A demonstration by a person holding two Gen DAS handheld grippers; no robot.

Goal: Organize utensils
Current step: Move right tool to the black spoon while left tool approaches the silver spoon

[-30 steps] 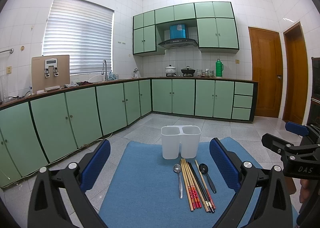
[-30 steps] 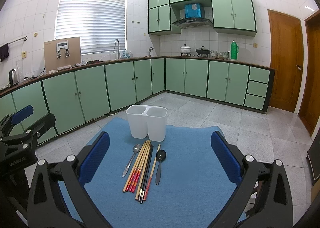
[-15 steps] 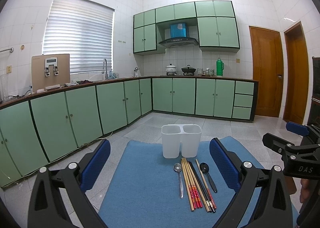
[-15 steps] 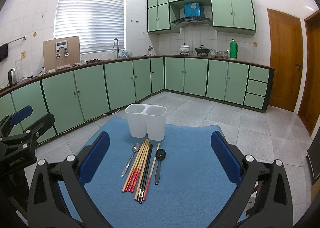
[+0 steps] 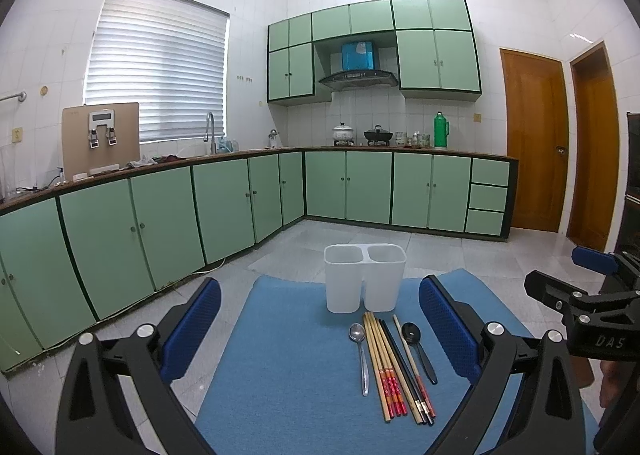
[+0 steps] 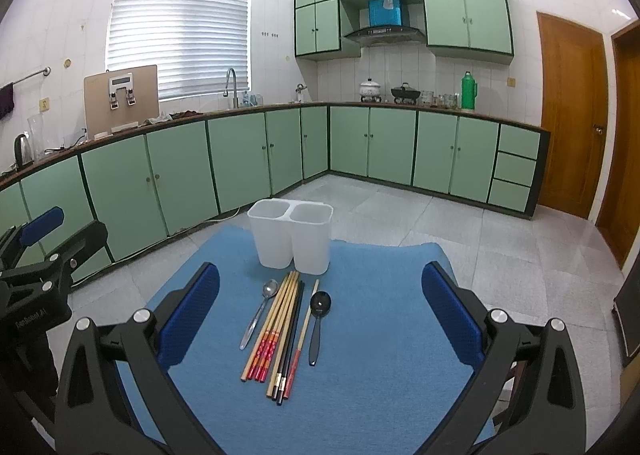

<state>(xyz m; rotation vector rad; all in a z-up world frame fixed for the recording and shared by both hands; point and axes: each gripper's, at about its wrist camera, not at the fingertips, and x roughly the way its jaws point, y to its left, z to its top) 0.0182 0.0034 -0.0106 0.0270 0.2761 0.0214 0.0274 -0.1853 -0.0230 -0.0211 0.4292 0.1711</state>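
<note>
Almost nothing has changed over the last second: both views hold the same framing as before, with only a slight drift of the cameras, and none of the utensils has moved. The task has not really begun.

The left claw (image 5: 320,331) hangs above the near end of the blue mat (image 5: 288,367) with its blue pads spread wide and nothing between them. The right claw (image 6: 320,315) is likewise wide open and empty, hovering over the same mat.

The utensils lie in a tidy row on the mat, just near of the white two-compartment holder (image 6: 291,233), which stands upright at the mat's far end with both compartments seemingly empty. From left to right lie a metal spoon (image 6: 260,311), a bundle of chopsticks (image 6: 280,331) with red and dark ends, and a black spoon (image 6: 318,321) a little apart on the right. The far tips of the chopsticks come close to the holder's base.

With both claws idle and open, the likely first step is a descent onto one utensil; the black spoon, lying apart, looks the easiest to pinch cleanly.
</note>
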